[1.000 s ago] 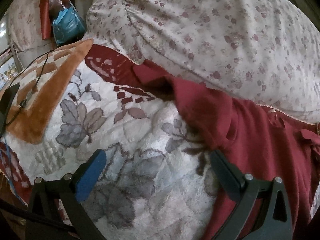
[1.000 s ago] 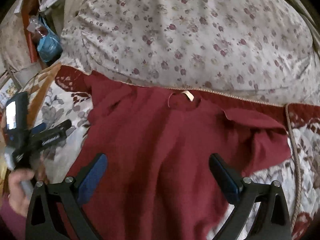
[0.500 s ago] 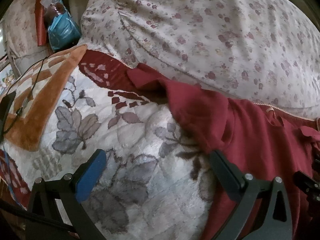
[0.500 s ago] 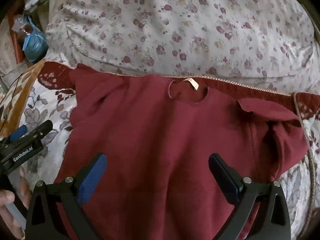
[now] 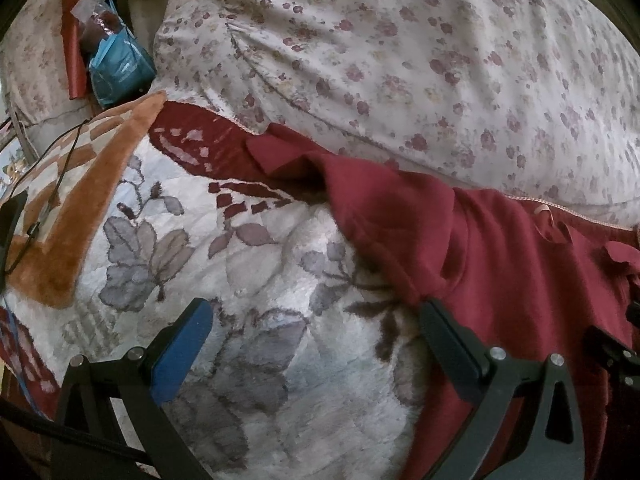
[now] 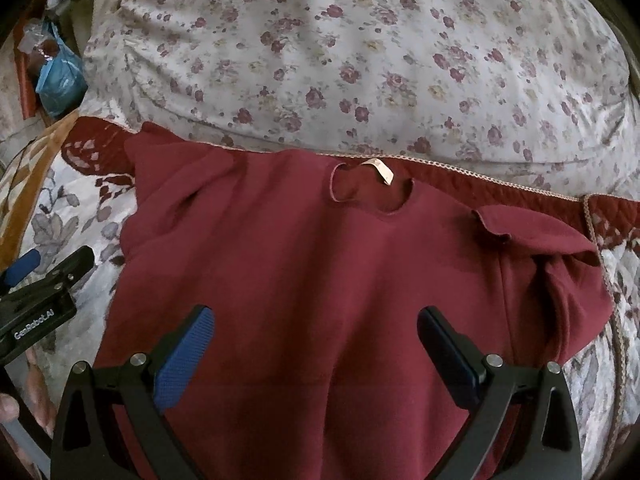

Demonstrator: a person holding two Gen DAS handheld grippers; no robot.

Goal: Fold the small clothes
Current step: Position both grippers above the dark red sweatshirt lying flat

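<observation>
— Dark red knit: that was the small top (image 6: pixel 304 280), wasn't it? Where did it lie?

— Spread flat on the plush flower-patterned blanket (image 5: pixel 248 264), neck opening at the far side with a pale tag (image 6: pixel 380 170) inside it. Its far edge ran along the blanket's red border, right against the floral quilt (image 6: pixel 360 60) heaped behind.

— And the edges?

— The left sleeve (image 5: pixel 392 220) was bunched and folded over on itself, its cuff end reaching the far left. The right sleeve (image 6: pixel 552 256) lay creased near the blanket's corded hem. Left of the top the blanket was bare, open ground out to an orange band (image 5: pixel 80 216) at the edge, where a thin black cable (image 5: pixel 44 208) trailed.

— The tools?

— The right gripper (image 6: pixel 316 344) hung over the body of the top, jaws spread wide, nothing between them. The left gripper (image 5: pixel 316 340) was just as wide apart and gripped nothing, over bare blanket; its right finger stood at the sleeve's near edge, contact hard to judge. A hand (image 6: pixel 16 408) showed at the lower left of the right wrist view.

— Any writing?

— White lettering on the left gripper's body, roughly "GenRobot.AI". The tag's print was unreadable. Far left, a blue plastic bag (image 5: pixel 120 68) sat among clutter.
</observation>
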